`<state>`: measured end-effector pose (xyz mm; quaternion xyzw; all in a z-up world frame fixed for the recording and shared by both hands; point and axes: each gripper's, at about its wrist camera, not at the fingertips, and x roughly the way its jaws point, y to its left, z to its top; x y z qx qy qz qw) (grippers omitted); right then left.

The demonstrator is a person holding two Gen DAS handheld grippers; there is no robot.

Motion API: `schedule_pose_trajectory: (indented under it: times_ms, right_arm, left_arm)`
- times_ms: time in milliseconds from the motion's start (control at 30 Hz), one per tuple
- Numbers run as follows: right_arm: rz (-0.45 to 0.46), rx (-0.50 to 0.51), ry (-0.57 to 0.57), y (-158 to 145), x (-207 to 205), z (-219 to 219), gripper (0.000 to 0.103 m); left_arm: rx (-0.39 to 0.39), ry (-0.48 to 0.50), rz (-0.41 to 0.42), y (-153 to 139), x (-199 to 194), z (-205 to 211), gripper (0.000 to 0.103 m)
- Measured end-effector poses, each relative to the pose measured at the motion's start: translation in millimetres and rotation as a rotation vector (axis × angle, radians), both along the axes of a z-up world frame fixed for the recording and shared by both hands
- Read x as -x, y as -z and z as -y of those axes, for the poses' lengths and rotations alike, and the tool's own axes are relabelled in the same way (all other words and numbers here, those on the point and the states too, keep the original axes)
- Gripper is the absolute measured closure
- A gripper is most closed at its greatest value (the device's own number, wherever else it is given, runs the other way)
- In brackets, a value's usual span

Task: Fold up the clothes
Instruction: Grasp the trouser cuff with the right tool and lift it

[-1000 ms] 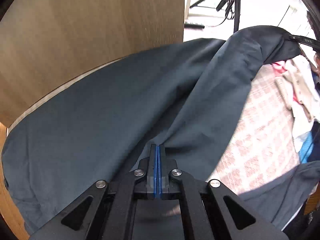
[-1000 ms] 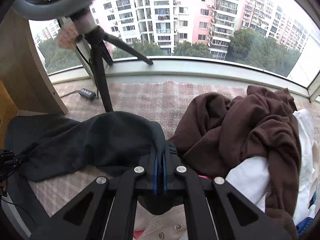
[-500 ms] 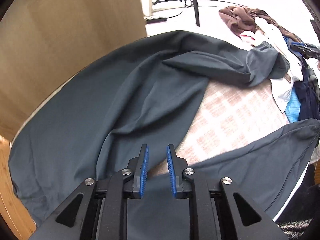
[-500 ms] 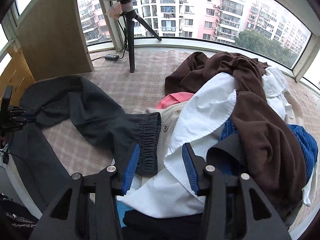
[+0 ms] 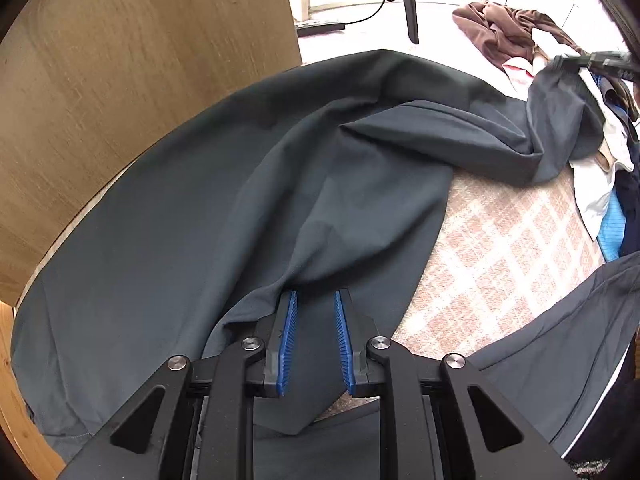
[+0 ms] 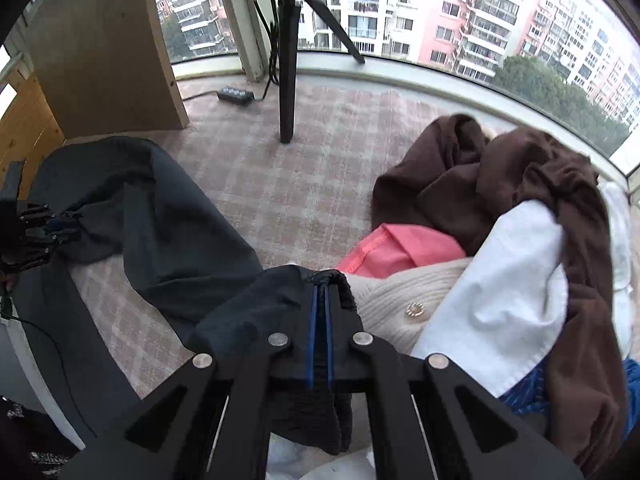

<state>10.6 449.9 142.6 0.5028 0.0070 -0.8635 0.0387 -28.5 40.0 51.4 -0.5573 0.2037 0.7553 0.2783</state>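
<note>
Dark grey trousers (image 5: pixel 240 208) lie spread over a pink checked cloth (image 5: pixel 500 248). My left gripper (image 5: pixel 314 296) is open and low over a fold of the trousers, with fabric lying between and under its blue pads. It also shows at the left edge of the right wrist view as the left gripper (image 6: pixel 56 226). My right gripper (image 6: pixel 320 286) is shut on the elastic end of the trousers (image 6: pixel 332 278), lifted slightly beside the clothes pile. In the left wrist view the right gripper (image 5: pixel 592 60) appears far right, holding that end.
A pile of clothes sits at the right: a brown garment (image 6: pixel 520 184), a pink piece (image 6: pixel 400 244), a cream knit (image 6: pixel 408 300) and a white shirt (image 6: pixel 512 292). A tripod leg (image 6: pixel 288 80), a power strip (image 6: pixel 236 94) and a wooden panel (image 5: pixel 140 80) stand behind.
One second ago both grippers were shut on the trousers, then both opened. Now the right gripper has shut on the elastic end. The left stays open, closer to the fabric.
</note>
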Motion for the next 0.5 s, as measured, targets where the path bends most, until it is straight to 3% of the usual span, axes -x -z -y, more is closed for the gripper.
schedule_pose_trajectory:
  times_ms: [133,200,267,400,433,500]
  right_arm:
    - [-0.341,-0.058,0.029,-91.2,-35.0,-16.4,0.1]
    - [-0.483,-0.104,-0.021,-111.4,-72.1,-24.2,0.099]
    - [-0.428,-0.108,-0.008,-98.2,-93.7,-40.7,0.098]
    - [-0.111,-0.235,0.148,-31.9,-110.7,-82.1,0.095]
    - [-0.078,-0.205,0.178,-24.4,-112.8,-89.8,0.094]
    - [-0.044,-0.103,0.227,-15.8,-116.2,-103.4,0.094]
  left_arm:
    - [-0.031,0.015,0.021,-7.4,-9.9,13.1,0.084]
    - [-0.046,0.049,0.046,-9.7,-22.1,18.2,0.086]
    - [-0.054,0.09,0.066,-11.8,-36.9,23.9,0.086]
    - [-0.038,0.133,0.041,-22.0,-57.5,33.8,0.085]
    - [-0.034,0.148,0.027,-25.1,-60.3,32.8,0.083]
    - [-0.027,0.178,-0.002,-30.1,-65.1,28.7,0.068]
